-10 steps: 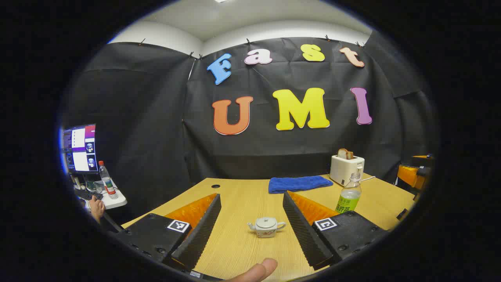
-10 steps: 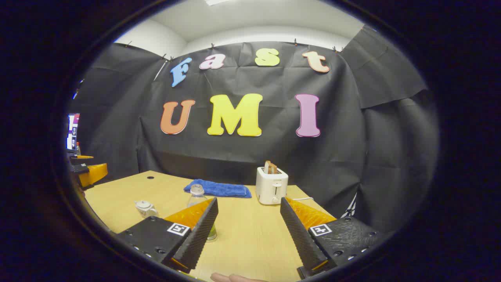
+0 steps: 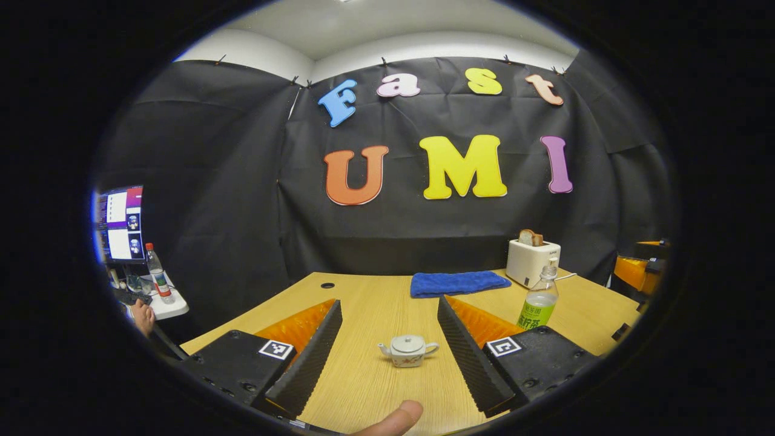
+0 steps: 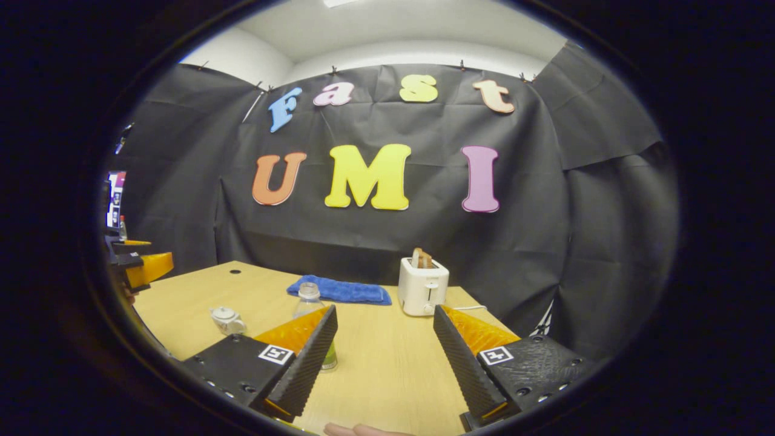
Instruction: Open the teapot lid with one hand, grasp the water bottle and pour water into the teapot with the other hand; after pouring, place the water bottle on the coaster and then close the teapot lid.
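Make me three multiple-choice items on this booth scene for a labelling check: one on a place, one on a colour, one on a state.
1. Where is the teapot?
A. ahead between the left gripper's fingers
B. on the towel
C. atop the toaster

2. What colour is the towel?
A. red
B. blue
C. white

3. How is the teapot lid?
A. lifted off
B. on the teapot
C. lying on the table

Key: 1 A, it stands on the table in that gap; 2 B, blue cloth beside the toaster; 3 B, it caps the pot.
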